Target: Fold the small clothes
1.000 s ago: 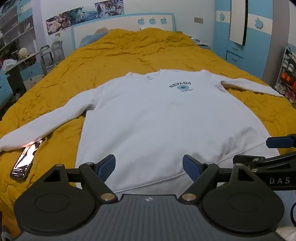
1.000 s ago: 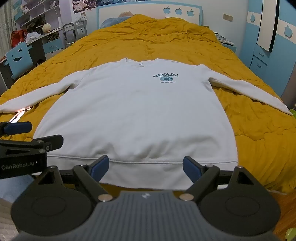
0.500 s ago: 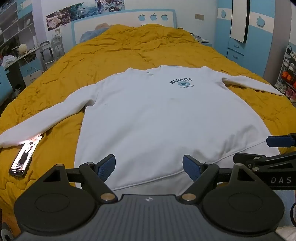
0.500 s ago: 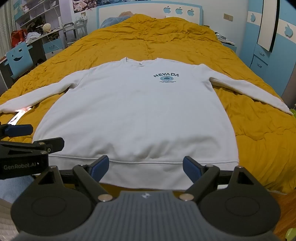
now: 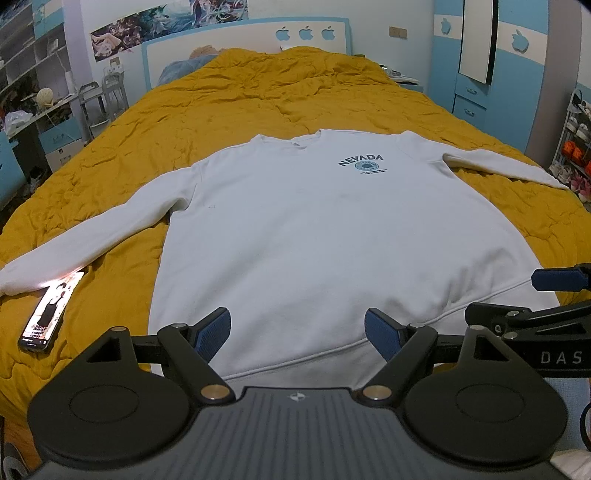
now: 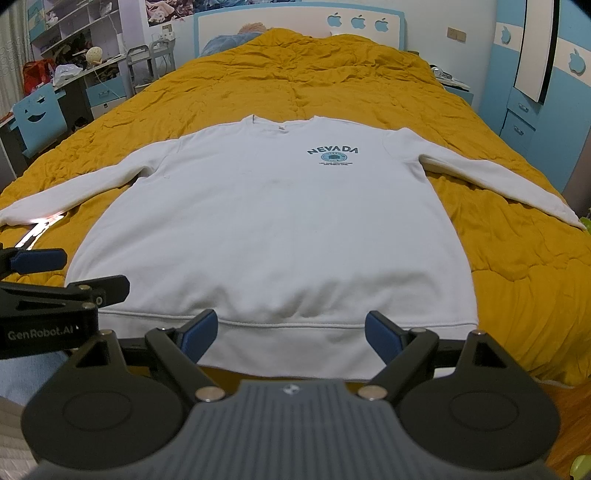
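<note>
Saw a white long-sleeved cotton sweatshirt (image 5: 314,236) (image 6: 273,229) with a dark blue "NEVADA" print (image 5: 361,162) (image 6: 333,151) on the chest, lying flat and face up on a rumpled mustard-yellow quilted bedspread (image 5: 258,99) (image 6: 295,74), both sleeves stretched out to the sides, hem at the near edge of the bed. Had a black smartphone with a lit screen (image 5: 48,312) lying on the bedspread right by the cuff of the sleeve on the left, touching or just about touching it, couldn't tell which. Left black hand-held gripper with blue pads (image 5: 297,332) hovered low over the hem with its jaws wide apart, gripping nothing. Right black hand-held gripper with blue pads (image 6: 291,334) sat the same way over the hem band, jaws spread and nothing between them. Caught each one poking into the other's view from the side, so pretty close together near the foot of the bed. Also spotted a white and blue headboard with apple cut-outs (image 5: 243,48) (image 6: 295,26) at the far end
</note>
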